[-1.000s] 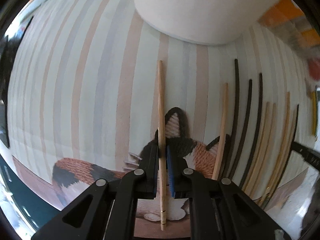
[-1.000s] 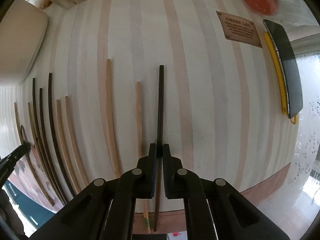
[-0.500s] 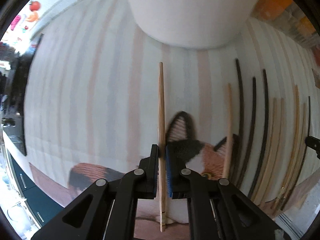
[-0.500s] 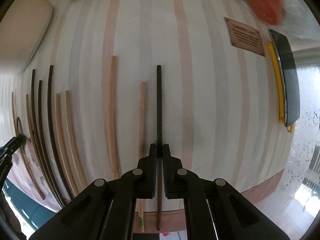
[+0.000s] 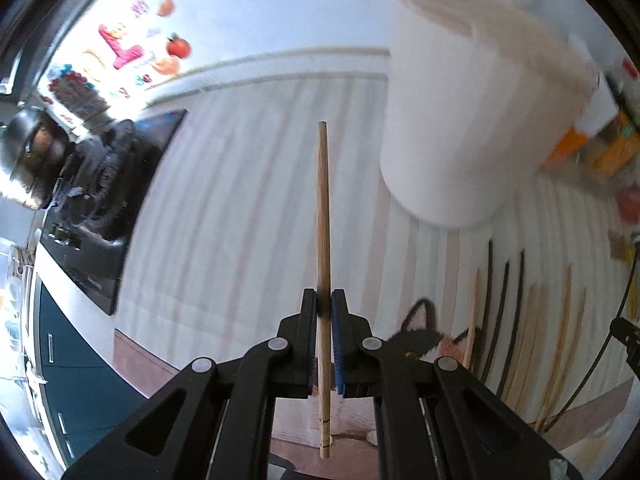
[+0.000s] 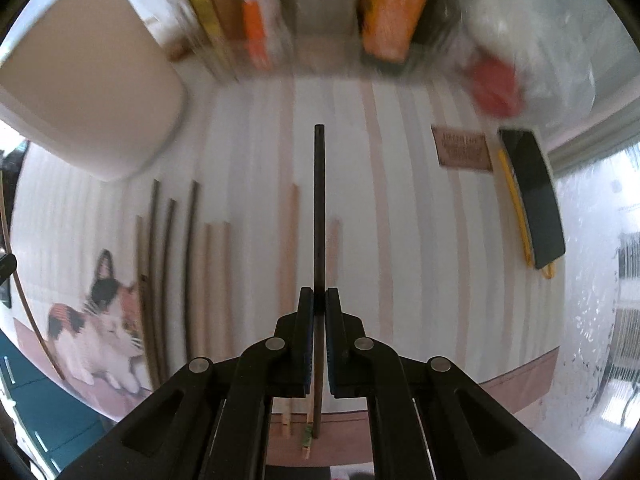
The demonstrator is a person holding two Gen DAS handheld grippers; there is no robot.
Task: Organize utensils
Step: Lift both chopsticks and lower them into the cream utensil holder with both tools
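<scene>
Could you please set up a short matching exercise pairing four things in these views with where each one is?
Things:
1. light chopstick
2. dark chopstick
3. white bin
4. phone

Places:
A. lying on the mat, far right
B. in the right gripper
C. in the left gripper
D. standing behind the chopstick row

Pairs: 1-C, 2-B, 3-D, 4-A

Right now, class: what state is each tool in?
Left tool: shut on a light wooden chopstick.
Right tool: shut on a dark chopstick.
</scene>
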